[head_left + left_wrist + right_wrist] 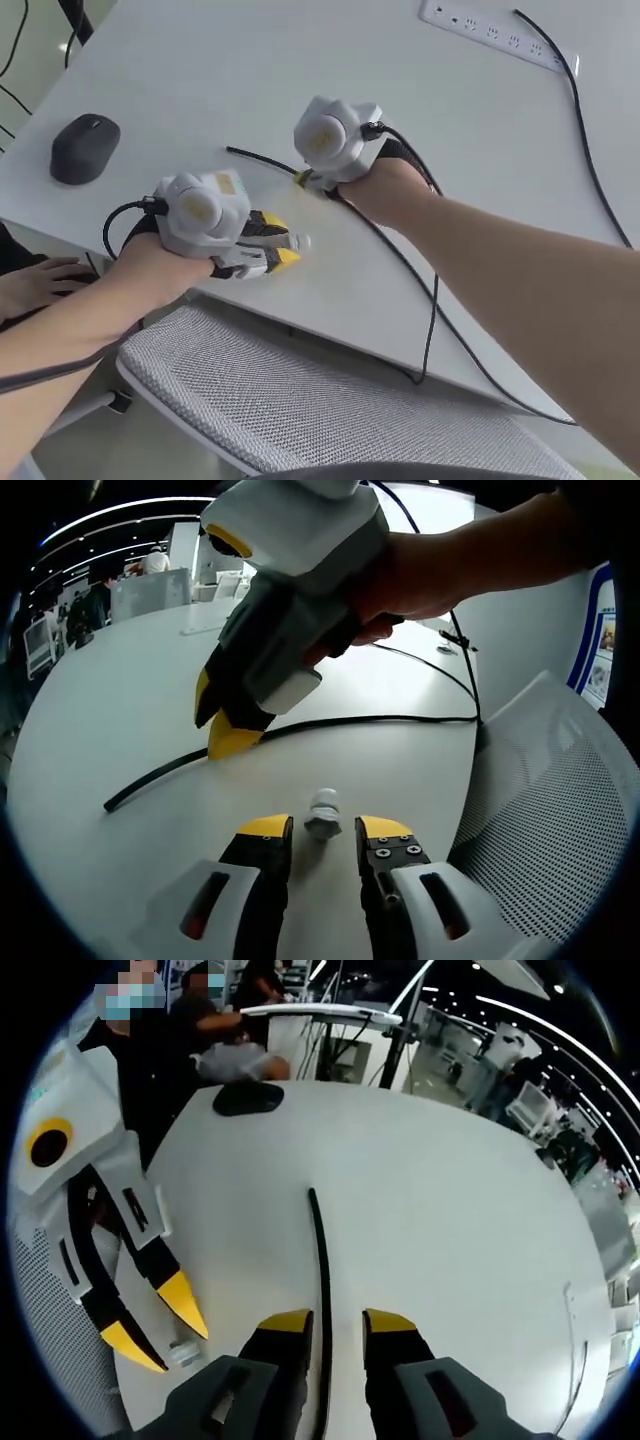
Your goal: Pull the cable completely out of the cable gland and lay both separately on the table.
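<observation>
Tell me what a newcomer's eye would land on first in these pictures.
A small white cable gland sits by itself on the white table, between the open jaws of the left gripper. Just beyond it, a thin black cable lies across the table, apart from the gland, and runs between the open jaws of the right gripper. A dark computer mouse rests off to the left side.
</observation>
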